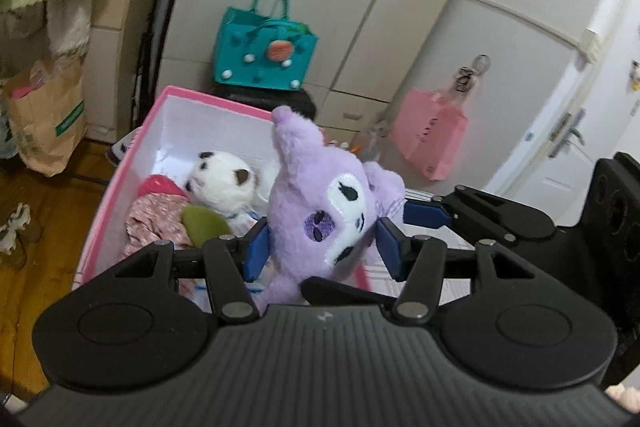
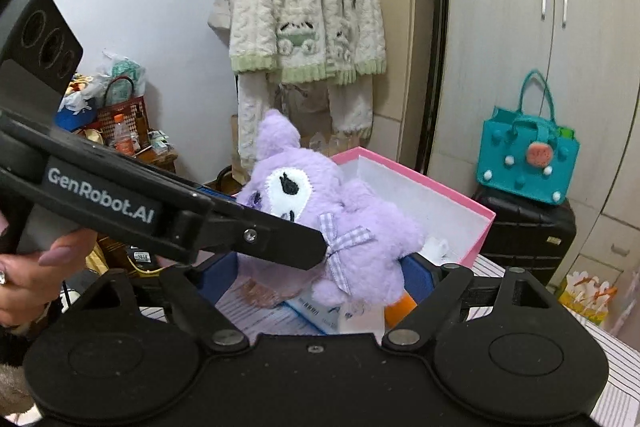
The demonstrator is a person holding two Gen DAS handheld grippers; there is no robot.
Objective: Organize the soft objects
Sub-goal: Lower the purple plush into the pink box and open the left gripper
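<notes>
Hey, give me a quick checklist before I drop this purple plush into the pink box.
1. Left tool gripping the purple plush: ok, its pads press the head from both sides.
2. Right tool not gripping: ok, it is open, with a gap beside the body.
3. Pink box uncovered: ok.
4. Space in the box: ok, there is bare floor behind the white plush.
5. Purple plush directly above the opening: cannot tell.
</notes>
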